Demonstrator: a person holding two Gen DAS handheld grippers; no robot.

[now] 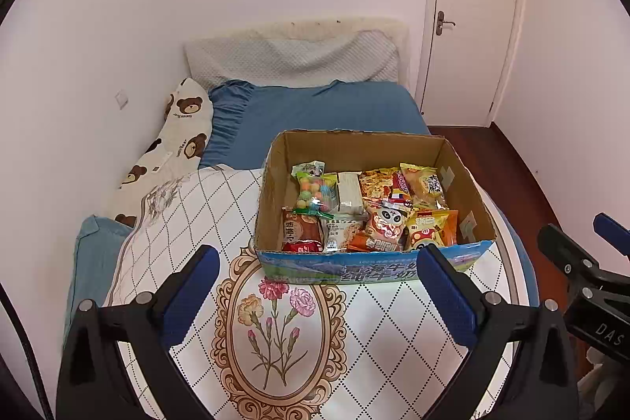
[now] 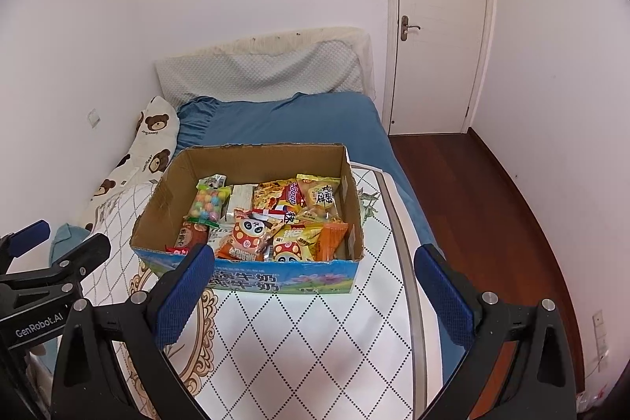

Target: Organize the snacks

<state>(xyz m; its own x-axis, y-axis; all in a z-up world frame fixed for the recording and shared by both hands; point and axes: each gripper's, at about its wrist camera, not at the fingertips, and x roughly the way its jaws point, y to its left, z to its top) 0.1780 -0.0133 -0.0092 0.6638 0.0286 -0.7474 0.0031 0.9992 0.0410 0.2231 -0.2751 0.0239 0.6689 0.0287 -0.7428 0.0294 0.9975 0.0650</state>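
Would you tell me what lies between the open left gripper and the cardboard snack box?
Only bare floral quilt separates left gripper from cardboard snack box, per the left wrist view.

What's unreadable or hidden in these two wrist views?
- Lower snacks in the cardboard box: both views, covered by the top packets.
- Box front print: left view, the left claw has a finger across it; right view, the right claw has a finger across it.
- Right claw in left view: cut off by the frame edge.
- Packet text: too small.

Even, soft indoor light, faint pink cast; sharp focus; shadows weak; strong fisheye bending, black vignette at corners.
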